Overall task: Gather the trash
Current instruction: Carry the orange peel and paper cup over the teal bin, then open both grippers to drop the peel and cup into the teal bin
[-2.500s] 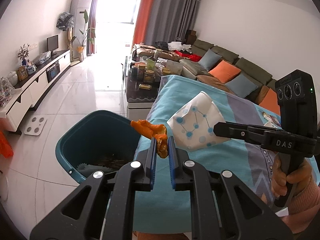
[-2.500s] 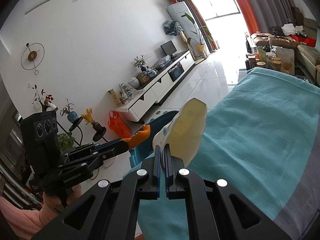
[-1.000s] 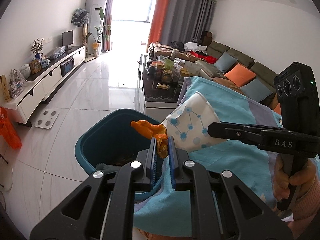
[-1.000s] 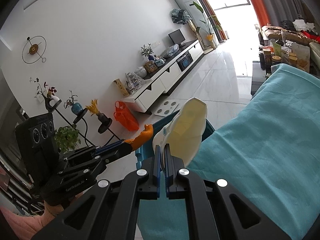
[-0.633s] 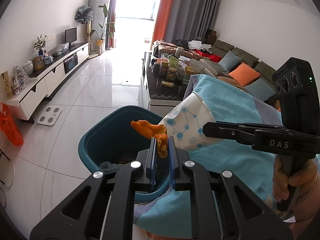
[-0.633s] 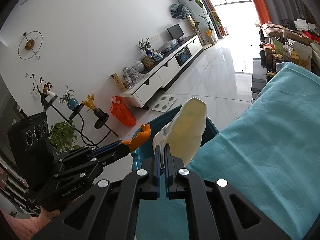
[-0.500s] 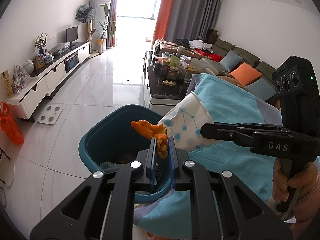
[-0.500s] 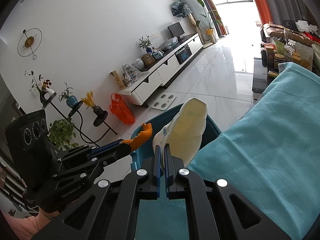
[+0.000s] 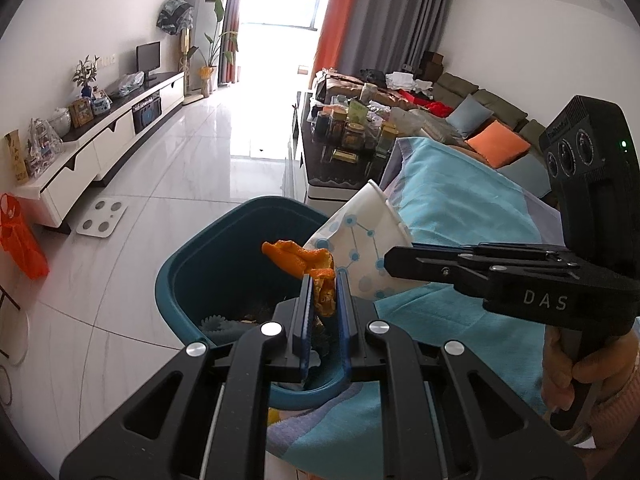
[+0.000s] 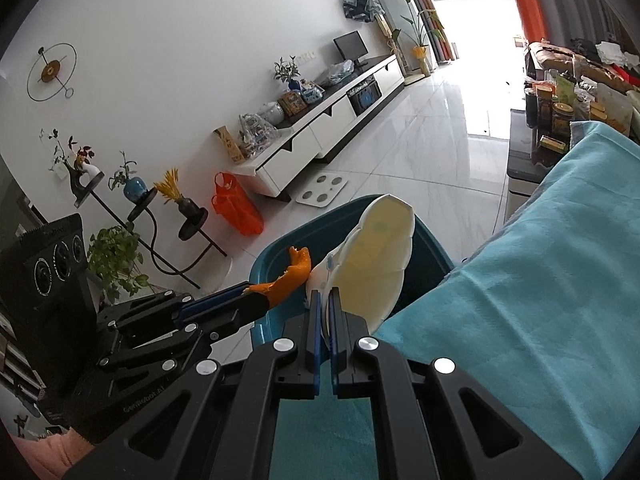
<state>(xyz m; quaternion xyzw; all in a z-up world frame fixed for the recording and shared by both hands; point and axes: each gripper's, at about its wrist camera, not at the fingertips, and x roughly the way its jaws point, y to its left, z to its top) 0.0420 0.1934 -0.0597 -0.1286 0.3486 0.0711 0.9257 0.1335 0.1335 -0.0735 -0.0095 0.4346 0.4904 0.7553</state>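
Note:
My left gripper [image 9: 322,285] is shut on an orange peel [image 9: 304,262] and holds it over the near rim of a teal trash bin [image 9: 192,264]. My right gripper [image 10: 324,300] is shut on the wall of a crushed white paper cup with blue dots [image 10: 376,264], held over the same bin [image 10: 430,240]. The cup [image 9: 360,240] and the right gripper [image 9: 390,258] show in the left wrist view, next to the peel. The left gripper [image 10: 248,290] and peel [image 10: 294,270] show in the right wrist view.
A table with a teal cloth [image 9: 460,208] lies to the right of the bin. A dark coffee table with jars [image 9: 344,140] stands behind it. A white TV cabinet [image 9: 100,140], a bathroom scale [image 9: 102,222] and an orange bag [image 9: 20,240] are at the left on the tiled floor.
Both grippers have moved left from over the cloth towards the bin, with the peel and the cup still held. The bin now sits under them.

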